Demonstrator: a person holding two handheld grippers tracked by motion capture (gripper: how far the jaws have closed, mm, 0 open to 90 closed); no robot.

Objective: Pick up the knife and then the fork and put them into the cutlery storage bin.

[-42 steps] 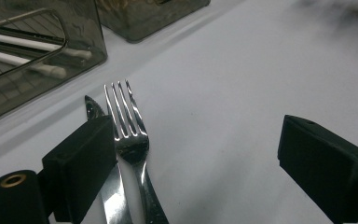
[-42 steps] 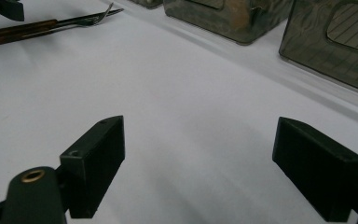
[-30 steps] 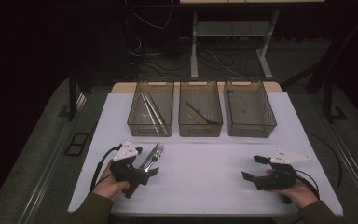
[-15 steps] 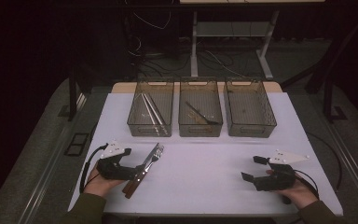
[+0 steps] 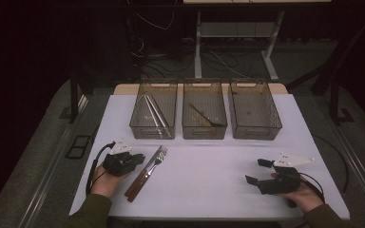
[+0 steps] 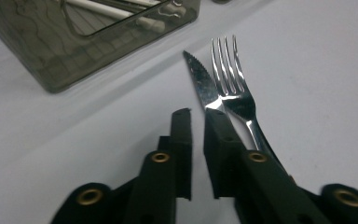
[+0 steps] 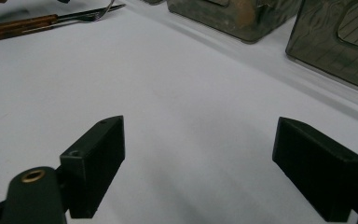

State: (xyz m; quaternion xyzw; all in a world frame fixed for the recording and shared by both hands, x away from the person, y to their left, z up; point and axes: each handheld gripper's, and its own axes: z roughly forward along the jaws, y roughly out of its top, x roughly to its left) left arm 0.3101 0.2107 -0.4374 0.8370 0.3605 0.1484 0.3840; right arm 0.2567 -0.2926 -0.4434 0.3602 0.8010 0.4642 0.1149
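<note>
Your left claw [image 5: 134, 159] has backed off the knife [image 6: 201, 82] and fork [image 6: 233, 86], jaws nearly shut, empty. Both lie side by side on the bench [image 5: 209, 161], just right of it. Right claw [image 5: 259, 172] gapes wide, empty.

The left gripper [image 5: 132, 159] sits low at about seven o'clock on the table, jaws nearly together with a thin gap, held from behind by the left hand [image 5: 102, 178]. The right gripper [image 5: 257, 172] rests at five o'clock, jaws spread wide, gripped by the right hand [image 5: 304, 195].
</note>
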